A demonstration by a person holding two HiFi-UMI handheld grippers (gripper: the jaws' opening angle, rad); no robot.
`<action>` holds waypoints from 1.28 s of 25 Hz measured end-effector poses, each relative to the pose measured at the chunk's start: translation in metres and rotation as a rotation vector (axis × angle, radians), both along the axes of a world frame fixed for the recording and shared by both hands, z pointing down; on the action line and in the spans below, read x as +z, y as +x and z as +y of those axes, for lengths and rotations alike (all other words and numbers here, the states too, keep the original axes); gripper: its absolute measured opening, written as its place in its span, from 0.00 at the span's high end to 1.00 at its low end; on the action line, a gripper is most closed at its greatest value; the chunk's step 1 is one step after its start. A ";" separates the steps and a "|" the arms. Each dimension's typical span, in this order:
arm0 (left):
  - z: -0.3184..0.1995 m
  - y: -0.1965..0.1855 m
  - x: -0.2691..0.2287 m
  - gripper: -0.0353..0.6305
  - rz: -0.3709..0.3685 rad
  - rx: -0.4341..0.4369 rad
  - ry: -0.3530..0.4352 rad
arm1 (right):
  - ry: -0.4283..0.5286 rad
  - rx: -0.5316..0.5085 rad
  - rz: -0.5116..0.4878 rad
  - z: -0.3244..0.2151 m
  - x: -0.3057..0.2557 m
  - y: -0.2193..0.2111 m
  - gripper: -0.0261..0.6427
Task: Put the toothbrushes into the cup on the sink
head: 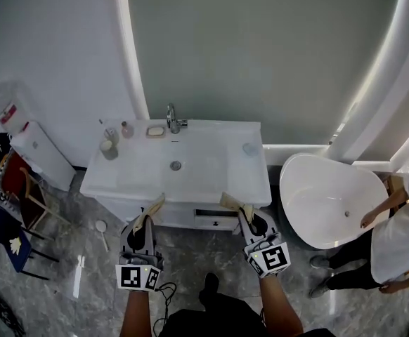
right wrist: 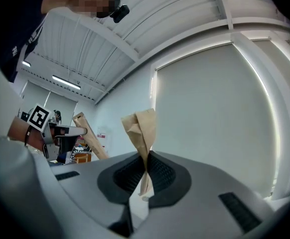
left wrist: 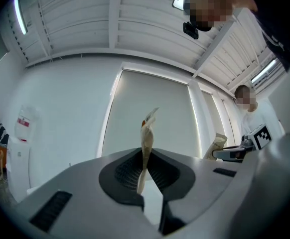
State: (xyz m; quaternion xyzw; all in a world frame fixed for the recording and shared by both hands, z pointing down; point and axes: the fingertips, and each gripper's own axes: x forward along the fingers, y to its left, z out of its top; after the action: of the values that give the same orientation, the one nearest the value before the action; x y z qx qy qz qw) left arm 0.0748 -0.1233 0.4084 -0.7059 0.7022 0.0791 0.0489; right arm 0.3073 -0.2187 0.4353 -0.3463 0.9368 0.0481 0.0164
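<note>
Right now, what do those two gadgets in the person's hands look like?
Both the left gripper and right gripper are grey plastic shells with dark ribbed pads lining the jaws. Each carries a cube of black-and-white square markers. No sleeves cover the forearms.

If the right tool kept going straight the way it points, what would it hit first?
Likely the sink, its front edge ahead; if held higher, the grey wall panel behind. Height unclear.

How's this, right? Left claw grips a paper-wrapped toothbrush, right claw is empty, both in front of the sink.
Wrong on the right claw: the right gripper view shows it shut on a paper-wrapped toothbrush. Rest stands: left claw grips the left toothbrush, both before the sink.
</note>
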 end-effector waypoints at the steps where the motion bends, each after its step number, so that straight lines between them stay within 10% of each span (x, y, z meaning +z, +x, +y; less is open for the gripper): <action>1: -0.009 0.000 -0.002 0.88 -0.001 -0.005 0.001 | 0.001 -0.006 -0.001 -0.011 -0.002 -0.001 0.90; 17: -0.036 -0.026 -0.013 0.88 -0.023 -0.091 -0.012 | -0.018 -0.087 -0.025 -0.064 -0.003 -0.039 0.90; 32: -0.041 -0.175 0.000 0.88 -0.015 -0.172 0.009 | -0.011 -0.142 0.011 -0.070 0.014 -0.173 0.90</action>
State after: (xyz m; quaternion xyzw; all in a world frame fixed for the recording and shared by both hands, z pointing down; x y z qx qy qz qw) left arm -0.1000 -0.1642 0.4083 -0.6432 0.7595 0.0725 0.0642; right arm 0.1341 -0.2888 0.4492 -0.2789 0.9593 0.0435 0.0125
